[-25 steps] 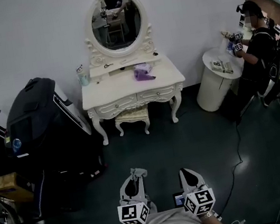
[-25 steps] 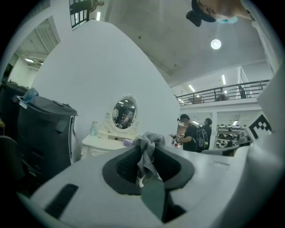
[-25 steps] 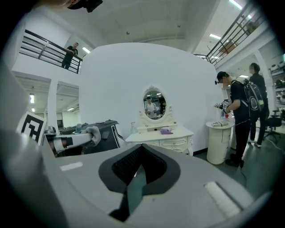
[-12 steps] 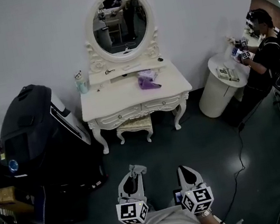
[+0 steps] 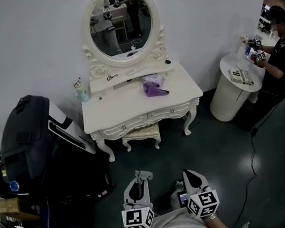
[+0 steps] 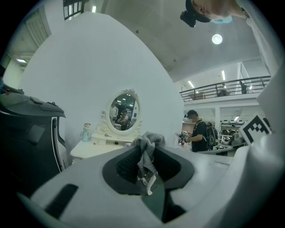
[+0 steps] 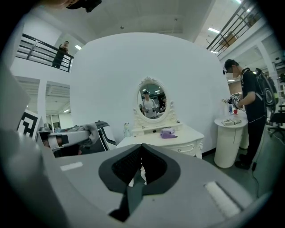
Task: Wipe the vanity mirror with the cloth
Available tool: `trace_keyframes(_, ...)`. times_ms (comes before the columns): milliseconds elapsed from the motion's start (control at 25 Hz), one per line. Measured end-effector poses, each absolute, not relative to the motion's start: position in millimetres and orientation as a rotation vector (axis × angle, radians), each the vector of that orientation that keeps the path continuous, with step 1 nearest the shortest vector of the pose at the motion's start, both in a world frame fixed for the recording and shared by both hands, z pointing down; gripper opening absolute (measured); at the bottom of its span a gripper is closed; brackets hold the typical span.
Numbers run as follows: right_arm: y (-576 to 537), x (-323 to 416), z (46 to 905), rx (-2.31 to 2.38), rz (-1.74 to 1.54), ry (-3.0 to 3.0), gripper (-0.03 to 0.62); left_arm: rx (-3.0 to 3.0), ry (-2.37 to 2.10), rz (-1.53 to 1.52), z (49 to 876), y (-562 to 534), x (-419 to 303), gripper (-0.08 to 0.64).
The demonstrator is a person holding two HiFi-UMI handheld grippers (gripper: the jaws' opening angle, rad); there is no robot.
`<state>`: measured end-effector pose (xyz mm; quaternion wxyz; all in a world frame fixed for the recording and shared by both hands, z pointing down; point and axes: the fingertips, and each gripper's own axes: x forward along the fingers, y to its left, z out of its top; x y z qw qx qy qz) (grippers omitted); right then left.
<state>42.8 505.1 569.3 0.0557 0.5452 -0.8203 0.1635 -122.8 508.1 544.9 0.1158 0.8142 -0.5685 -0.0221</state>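
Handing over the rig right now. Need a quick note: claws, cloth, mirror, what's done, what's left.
Left claw: shut on the grey cloth, which bunches up above the jaws.
Right claw: shut, nothing in it.
Vanity mirror: upright at the back of the white vanity table, across the floor from both claws; neither is near it.
Also on the table: a purple item, apart from the mirror.
Done: cloth is gripped.
Left: walk up, bring the cloth to the glass and wipe it. No wiping contact yet.
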Motion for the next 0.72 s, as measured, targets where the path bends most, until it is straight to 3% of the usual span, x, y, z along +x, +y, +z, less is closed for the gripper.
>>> trace_keyframes(360, 342, 89, 550, 1.511, 0.442, -2.61, 0.008, 2.291, -1.828, -0.114, 527, 372, -83, 0.081)
trace_keyframes(720, 244, 106, 562, 1.353, 0.453, -2.66, 0.008, 2.179, -1.982, -0.109, 529, 307, -66, 0.081)
